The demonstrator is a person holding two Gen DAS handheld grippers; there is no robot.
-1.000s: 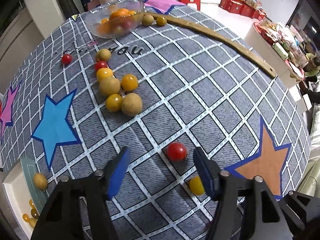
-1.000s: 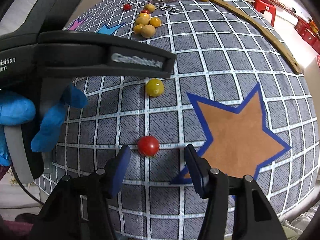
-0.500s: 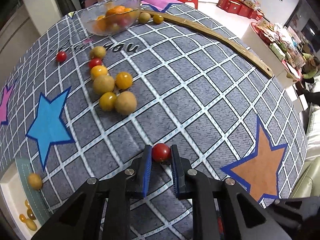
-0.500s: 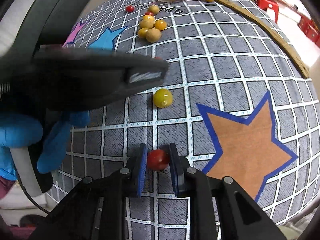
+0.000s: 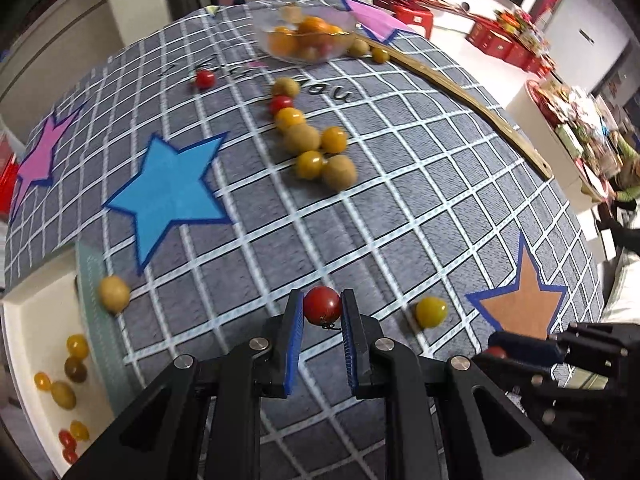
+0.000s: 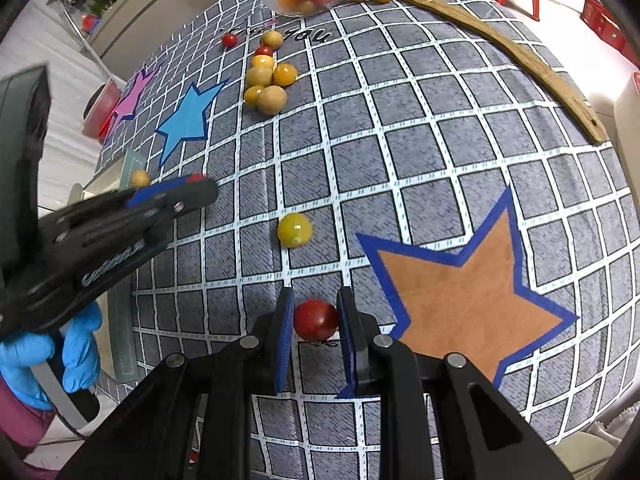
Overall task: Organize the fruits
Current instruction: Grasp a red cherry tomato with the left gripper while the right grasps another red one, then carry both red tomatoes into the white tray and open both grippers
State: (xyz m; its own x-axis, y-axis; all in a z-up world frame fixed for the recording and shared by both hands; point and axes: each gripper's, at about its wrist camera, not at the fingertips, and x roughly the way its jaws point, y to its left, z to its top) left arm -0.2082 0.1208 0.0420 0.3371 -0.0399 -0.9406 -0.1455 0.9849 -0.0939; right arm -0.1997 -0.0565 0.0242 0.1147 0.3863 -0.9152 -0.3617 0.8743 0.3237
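Note:
In the left wrist view my left gripper [image 5: 321, 299] is shut on a red cherry tomato [image 5: 322, 309], held just above the grey checked cloth [image 5: 400, 208]. In the right wrist view my right gripper [image 6: 314, 312] is shut on a second red cherry tomato [image 6: 316, 322], beside the orange star. A yellow tomato [image 5: 431, 312] lies on the cloth between the two grippers, and it shows in the right wrist view too [image 6: 295, 230]. Further back lie a cluster of yellow tomatoes and tan longans [image 5: 316, 148] and a glass bowl [image 5: 280, 46] of fruit.
A white tray [image 5: 28, 312] at the cloth's left edge holds several small tomatoes. One longan [image 5: 114, 294] lies beside it and a lone red tomato [image 5: 205, 78] sits further back. A long wooden stick [image 6: 520, 56] runs along the right side. A blue-gloved hand [image 6: 76, 356] holds the left gripper.
Both grippers went from open around a red tomato to shut on it. Since then both have shifted left with their tomatoes, and the white tray now shows more.

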